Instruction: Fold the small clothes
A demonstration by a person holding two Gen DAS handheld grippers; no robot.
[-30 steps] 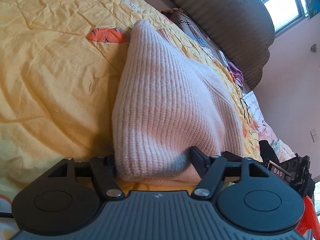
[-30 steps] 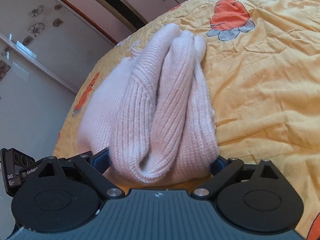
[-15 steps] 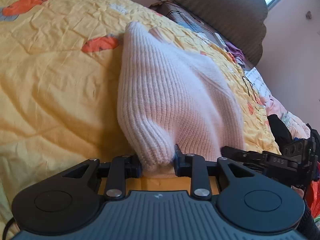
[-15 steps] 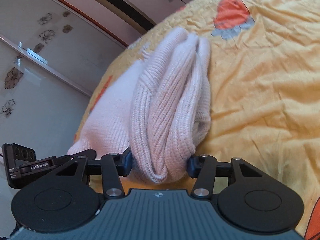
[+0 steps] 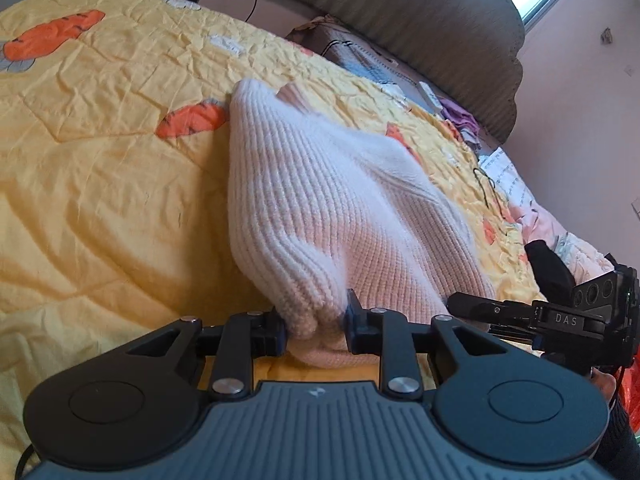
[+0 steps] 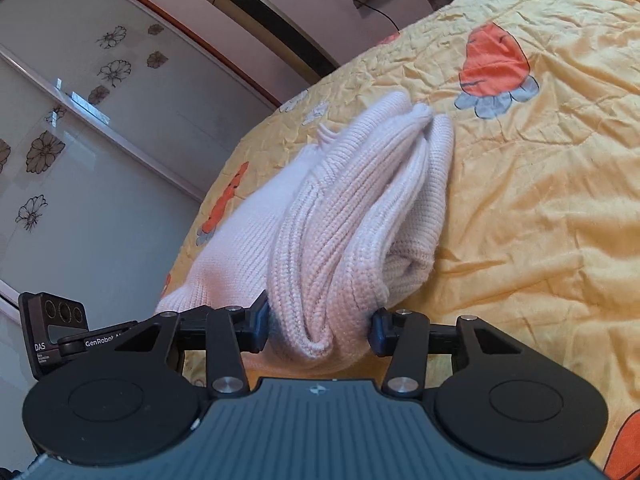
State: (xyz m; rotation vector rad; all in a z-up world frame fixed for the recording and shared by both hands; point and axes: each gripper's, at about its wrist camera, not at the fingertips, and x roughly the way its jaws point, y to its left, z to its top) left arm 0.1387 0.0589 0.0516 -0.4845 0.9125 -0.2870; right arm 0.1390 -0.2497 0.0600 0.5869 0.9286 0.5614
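Note:
A pale pink ribbed knit sweater (image 5: 320,200) lies bunched on the yellow quilt (image 5: 100,160). My left gripper (image 5: 314,320) has a near corner of the knit squeezed between its pads, and its jaws are still closing. In the right wrist view the same sweater (image 6: 360,208) shows as several stacked folds. My right gripper (image 6: 318,320) pinches the thick near end of these folds, and its jaws are closing too. Both held ends sit slightly above the quilt. The far end of the sweater rests on the bed.
The quilt (image 6: 540,200) carries orange carrot prints and spreads wide on both sides. A padded brown headboard (image 5: 420,20) and a pile of clothes (image 5: 460,112) are at the far right. A wardrobe with flower-patterned doors (image 6: 80,140) and a tall air conditioner (image 6: 260,20) stand beyond the bed's edge.
Both grippers have narrowed from wide open around the sweater to pinching its near ends. Both have risen a little, lifting those ends off the quilt.

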